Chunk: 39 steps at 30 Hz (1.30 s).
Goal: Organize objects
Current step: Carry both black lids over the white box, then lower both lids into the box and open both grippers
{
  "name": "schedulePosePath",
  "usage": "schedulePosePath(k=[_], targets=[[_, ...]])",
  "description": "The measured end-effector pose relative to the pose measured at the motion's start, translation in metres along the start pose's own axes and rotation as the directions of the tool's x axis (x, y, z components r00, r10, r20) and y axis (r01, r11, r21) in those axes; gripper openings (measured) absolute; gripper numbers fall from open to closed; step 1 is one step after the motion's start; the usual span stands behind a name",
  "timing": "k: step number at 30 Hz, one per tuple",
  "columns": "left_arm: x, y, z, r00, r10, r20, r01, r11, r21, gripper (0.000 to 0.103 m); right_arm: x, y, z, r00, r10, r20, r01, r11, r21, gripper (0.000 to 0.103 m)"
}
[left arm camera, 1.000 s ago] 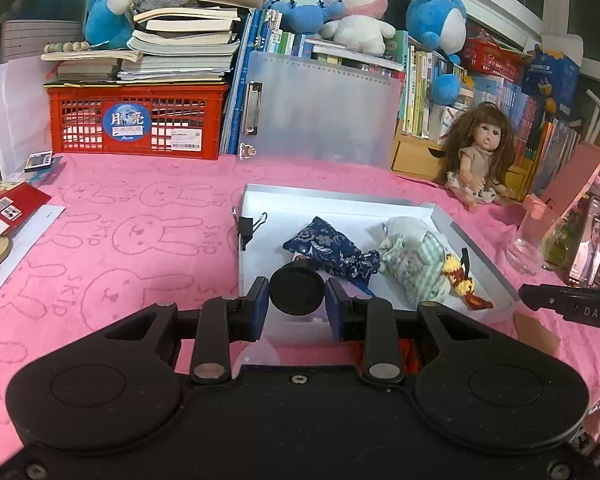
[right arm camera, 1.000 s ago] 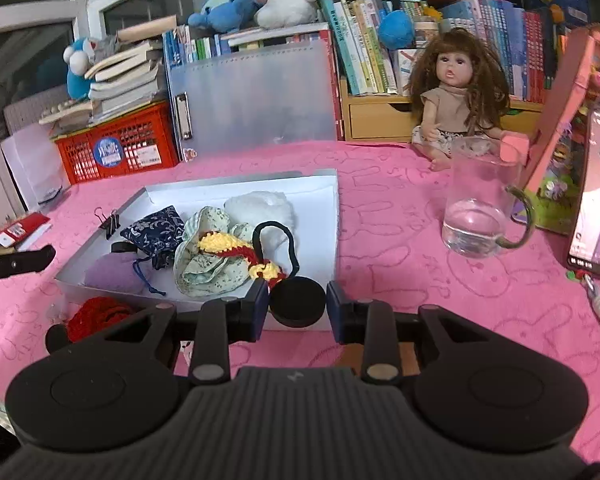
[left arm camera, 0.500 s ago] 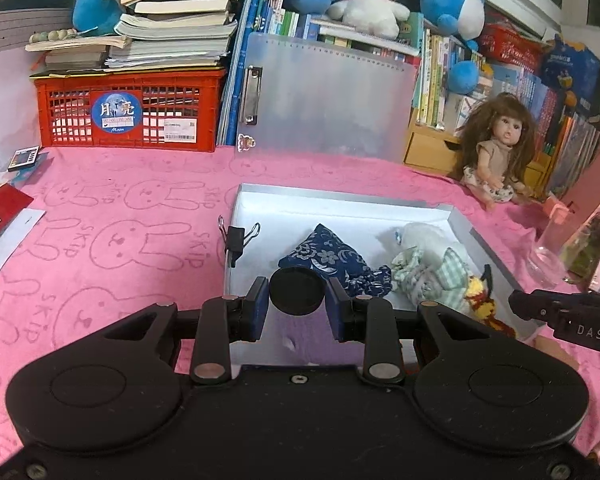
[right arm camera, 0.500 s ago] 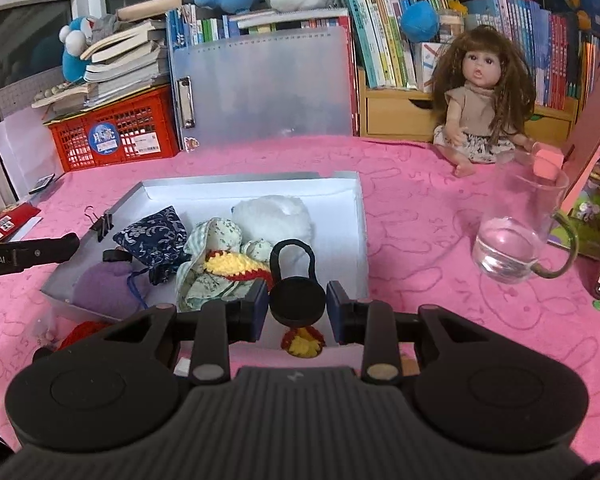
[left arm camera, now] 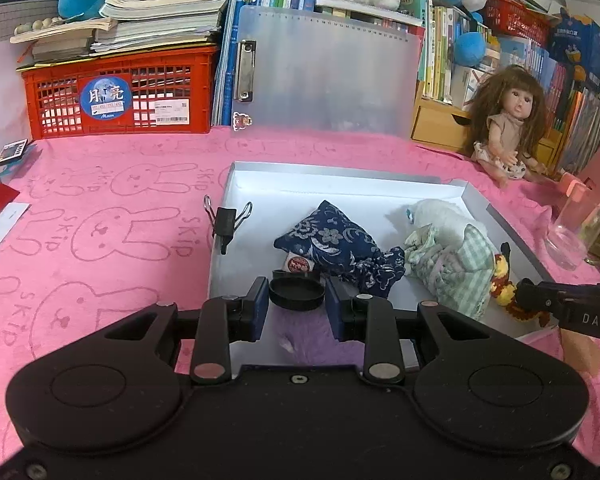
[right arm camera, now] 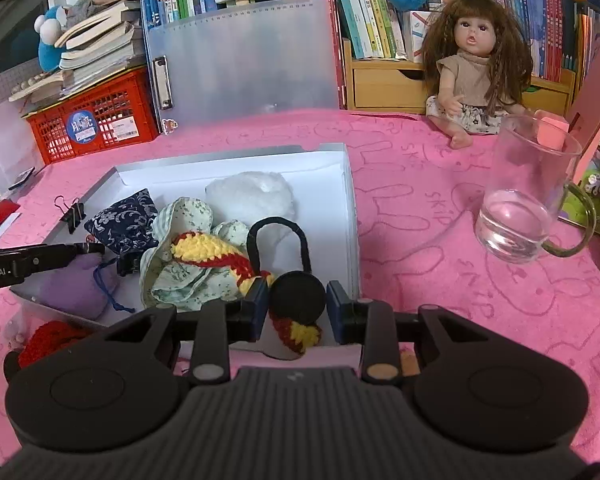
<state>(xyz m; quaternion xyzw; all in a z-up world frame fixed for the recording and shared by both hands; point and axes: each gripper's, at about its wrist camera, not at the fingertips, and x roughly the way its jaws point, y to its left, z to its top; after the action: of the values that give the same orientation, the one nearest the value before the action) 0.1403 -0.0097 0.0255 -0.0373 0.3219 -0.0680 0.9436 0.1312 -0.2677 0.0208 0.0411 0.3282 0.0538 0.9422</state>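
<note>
Here, the left gripper (left arm camera: 297, 303) fingers held narrow, apparently pinching a black cap (left arm camera: 297, 292) above the white tray (left arm camera: 236, 176); the right gripper (right arm camera: 297, 307) fingers clasped a black disc (right arm camera: 297, 296), crocheted piece (right arm camera: 208, 250) ahead.

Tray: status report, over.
Left claw shut on black cap. Right claw shut on black disc. Both at tray's near side. Blue pouch, crochet piece close ahead.

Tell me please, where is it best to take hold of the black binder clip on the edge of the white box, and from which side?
Grip the binder clip by its two wire handles, which stick up and splay apart above the black body. Come from above, squeezing the handles together, since the body is clamped over the left wall of the white box, so a side approach would probably meet the wall or the pink cloth.
</note>
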Motion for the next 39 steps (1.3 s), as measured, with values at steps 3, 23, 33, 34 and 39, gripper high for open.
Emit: schedulePosePath(k=[3, 23, 33, 34, 39], targets=[[0.003, -0.001, 0.0, 1.0, 0.001, 0.001, -0.001, 1.0, -0.002, 0.029, 0.004, 0.001, 0.002, 1.0, 0.001, -0.003, -0.001, 1.0, 0.002, 0.036], [0.028, 0.002, 0.003, 1.0, 0.018, -0.005, -0.018, 1.0, -0.018, 0.029, 0.019, 0.004, 0.007, 1.0, 0.012, -0.007, -0.012, 1.0, 0.024, 0.037], [0.03, 0.002, 0.003, 1.0, 0.018, -0.003, -0.018, 1.0, -0.021, 0.029, 0.022, 0.003, 0.007, 1.0, 0.019, -0.006, -0.018, 0.999, 0.035, 0.04], [0.03, 0.002, 0.003, 1.0, 0.017, -0.004, -0.017, 1.0, -0.022, 0.029, 0.021, 0.003, 0.007, 1.0, 0.019, -0.006, -0.019, 0.999, 0.037, 0.04], [0.026, 0.001, 0.003, 1.0, 0.011, 0.002, -0.011, 1.0, -0.024, 0.029, 0.019, 0.003, 0.007, 1.0, 0.018, -0.001, -0.018, 0.999, 0.044, 0.051]])
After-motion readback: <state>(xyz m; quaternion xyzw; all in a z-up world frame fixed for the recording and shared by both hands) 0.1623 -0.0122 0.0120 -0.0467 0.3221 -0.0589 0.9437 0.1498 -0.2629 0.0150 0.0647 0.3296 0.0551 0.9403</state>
